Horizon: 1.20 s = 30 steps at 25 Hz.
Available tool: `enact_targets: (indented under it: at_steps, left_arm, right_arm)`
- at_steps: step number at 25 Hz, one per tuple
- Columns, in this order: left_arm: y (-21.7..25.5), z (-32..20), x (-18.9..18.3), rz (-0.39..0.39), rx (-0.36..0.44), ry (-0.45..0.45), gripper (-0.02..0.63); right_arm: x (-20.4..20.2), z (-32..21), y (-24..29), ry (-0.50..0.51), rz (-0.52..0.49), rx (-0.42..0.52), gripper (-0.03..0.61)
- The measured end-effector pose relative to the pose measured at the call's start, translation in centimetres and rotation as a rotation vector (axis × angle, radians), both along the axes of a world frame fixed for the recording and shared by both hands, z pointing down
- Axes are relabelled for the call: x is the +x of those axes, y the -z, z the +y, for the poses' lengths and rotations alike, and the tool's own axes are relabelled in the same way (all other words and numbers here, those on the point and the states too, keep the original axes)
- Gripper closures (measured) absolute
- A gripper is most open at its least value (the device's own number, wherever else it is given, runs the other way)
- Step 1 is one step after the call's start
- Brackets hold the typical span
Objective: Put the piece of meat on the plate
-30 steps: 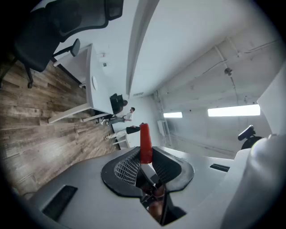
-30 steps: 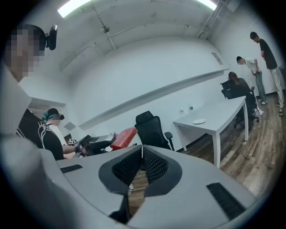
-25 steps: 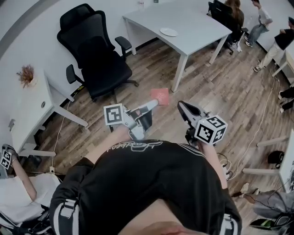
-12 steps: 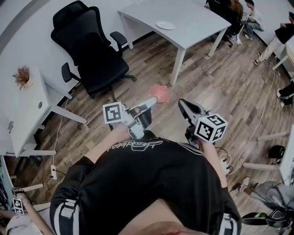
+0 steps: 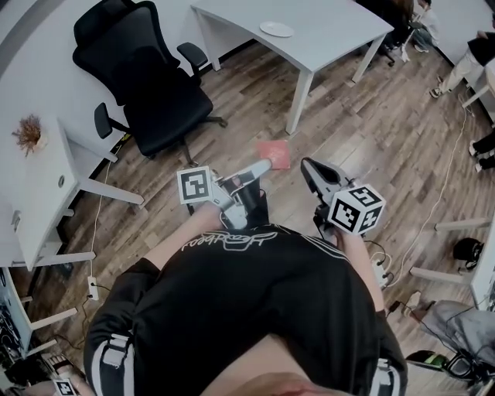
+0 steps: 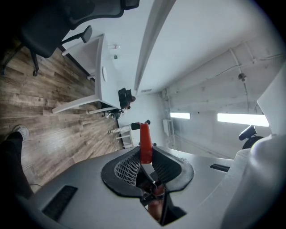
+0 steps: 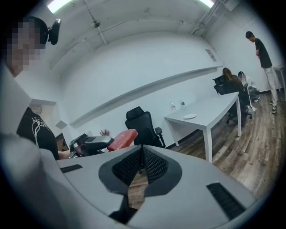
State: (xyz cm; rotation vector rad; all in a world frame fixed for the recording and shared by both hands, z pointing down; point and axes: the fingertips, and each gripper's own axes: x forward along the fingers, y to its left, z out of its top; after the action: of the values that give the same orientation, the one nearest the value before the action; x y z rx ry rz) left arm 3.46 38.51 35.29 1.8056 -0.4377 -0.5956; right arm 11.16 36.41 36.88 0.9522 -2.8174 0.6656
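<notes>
left gripper (image 5: 265, 165) clamped on meat (image 5: 274, 152) | right gripper (image 5: 306, 164) jaws together, empty | plate (image 5: 276, 29) at 12 o'clock on table (image 5: 340, 27)

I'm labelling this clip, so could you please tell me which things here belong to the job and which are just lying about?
Job: piece of meat, clamped in the left gripper; plate on the white table; right gripper, shut and empty.
Lying about: office chair; side desk with dried plant.

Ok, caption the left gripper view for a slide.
Left tongs shut on the piece of meat, white table beyond.
</notes>
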Motion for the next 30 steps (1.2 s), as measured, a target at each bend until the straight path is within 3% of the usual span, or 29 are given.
enact_targets:
  at_steps: [10,18,30]
  left_arm:
    - [-1.0,-10.0,-1.6,0.023,0.014,-0.001,0.529]
    - [-2.3,-22.4,-4.8,-0.028,-0.011,-0.007,0.529]
    - [-3.6,-38.6,-10.6,-0.014,-0.077,-0.053,0.529]
  right_arm:
    - [-1.6,-9.1,-2.2,0.000,0.015,-0.061,0.565]
    - [-5.1,-21.6,-3.3,0.000,-0.003,-0.132,0.565]
    - [-11.0,-37.1,-4.3,-0.030,-0.008,-0.197,0.565]
